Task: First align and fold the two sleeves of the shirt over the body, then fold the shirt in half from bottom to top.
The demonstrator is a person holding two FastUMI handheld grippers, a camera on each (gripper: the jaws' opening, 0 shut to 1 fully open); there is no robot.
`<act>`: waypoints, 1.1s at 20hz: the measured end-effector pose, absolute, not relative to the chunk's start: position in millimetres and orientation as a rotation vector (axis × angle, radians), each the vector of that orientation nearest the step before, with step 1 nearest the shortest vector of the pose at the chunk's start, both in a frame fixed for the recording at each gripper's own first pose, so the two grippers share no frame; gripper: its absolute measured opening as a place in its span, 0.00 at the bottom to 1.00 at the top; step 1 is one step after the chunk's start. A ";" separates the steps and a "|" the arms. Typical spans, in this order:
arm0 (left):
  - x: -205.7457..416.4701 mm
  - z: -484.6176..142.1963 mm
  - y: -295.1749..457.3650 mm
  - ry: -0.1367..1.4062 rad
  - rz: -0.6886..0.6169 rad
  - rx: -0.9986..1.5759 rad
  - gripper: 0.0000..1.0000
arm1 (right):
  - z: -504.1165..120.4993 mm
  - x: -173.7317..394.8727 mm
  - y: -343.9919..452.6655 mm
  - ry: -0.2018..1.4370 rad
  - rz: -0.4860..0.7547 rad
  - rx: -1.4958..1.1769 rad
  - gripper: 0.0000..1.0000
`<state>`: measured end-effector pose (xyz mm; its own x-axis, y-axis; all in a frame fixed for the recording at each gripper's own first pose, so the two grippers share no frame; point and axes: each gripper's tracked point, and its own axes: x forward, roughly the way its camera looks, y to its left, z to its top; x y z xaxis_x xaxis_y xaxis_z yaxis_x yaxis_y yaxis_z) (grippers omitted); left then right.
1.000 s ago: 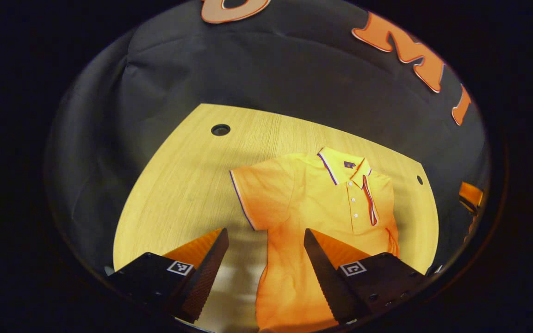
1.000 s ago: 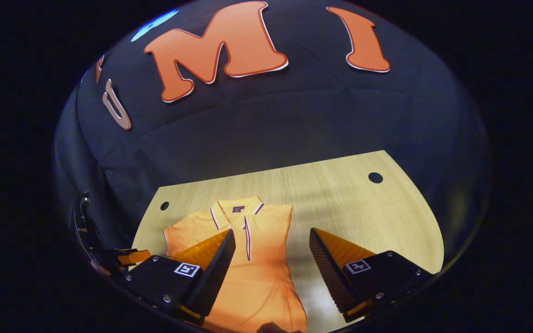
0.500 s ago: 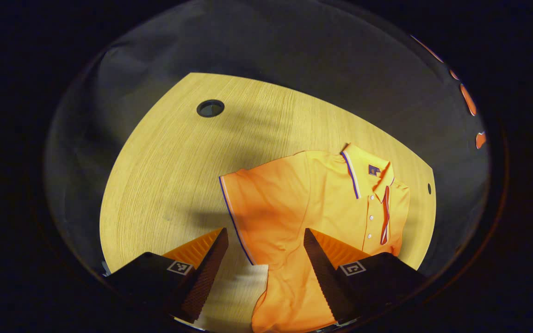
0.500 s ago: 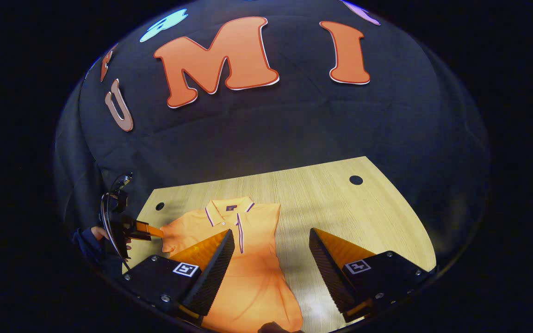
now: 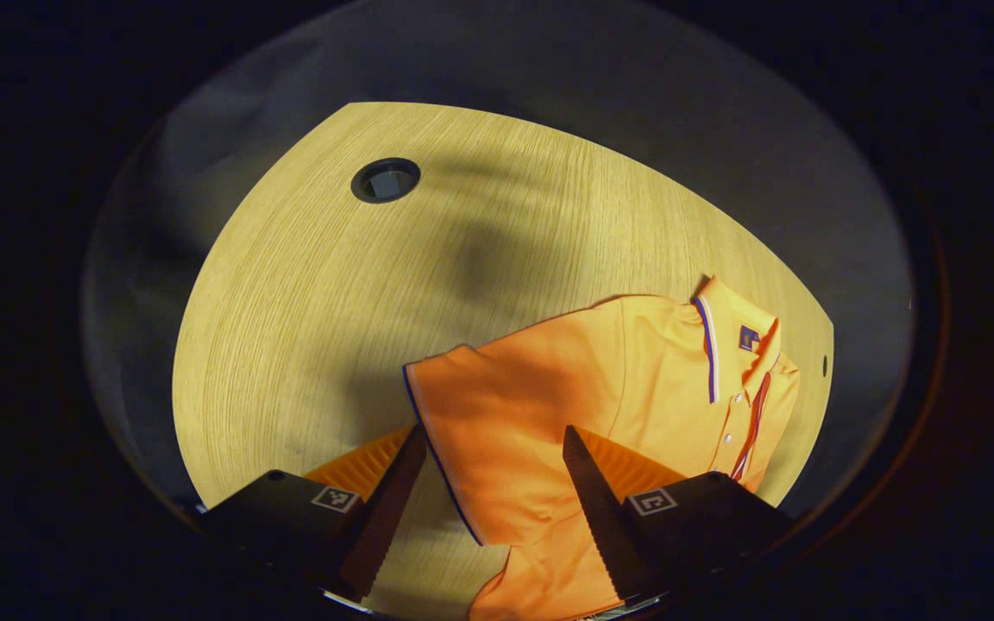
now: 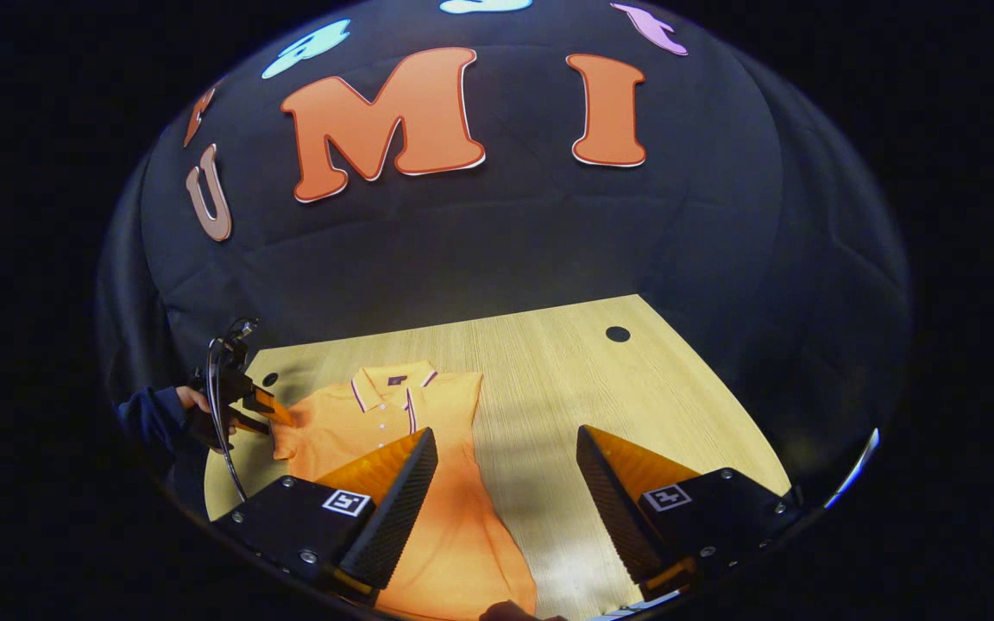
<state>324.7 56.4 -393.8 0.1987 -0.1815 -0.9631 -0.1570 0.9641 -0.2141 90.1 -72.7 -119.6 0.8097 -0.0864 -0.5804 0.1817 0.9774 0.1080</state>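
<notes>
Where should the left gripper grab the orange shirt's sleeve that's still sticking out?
Probably the striped cuff edge of the sleeve, which lies flat and spread out from the shirt. The left gripper has its jaws open, straddling that edge, so come from the outer side over the bare table and pinch the hem, ready to fold it inward.

Orange polo shirt point(image 5: 626, 405) flat on table, one sleeve point(image 5: 480, 405) outspread

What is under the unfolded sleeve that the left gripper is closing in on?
The sleeve lies spread flat on the bare wooden table, beside the shirt body. The open left gripper straddles its hem. Anything beneath the cloth is covered.
</notes>
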 end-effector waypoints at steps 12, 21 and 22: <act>329.7 -406.0 67.2 1.411 0.006 -0.159 0.06 | -131.5 97.0 -76.5 0.620 -0.145 0.188 0.99; 338.4 -335.1 26.2 1.258 -0.169 -0.176 0.06 | -127.5 96.4 -83.2 0.615 -0.140 0.189 0.99; 340.2 -325.0 17.0 1.240 -0.193 -0.163 0.06 | -127.2 96.7 -83.3 0.615 -0.135 0.188 0.99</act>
<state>340.2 17.0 -325.0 0.3124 -0.2339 -0.9207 0.0578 0.9721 -0.2274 96.7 -83.3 -127.2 0.8089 -0.0696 -0.5839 0.1809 0.9742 0.1345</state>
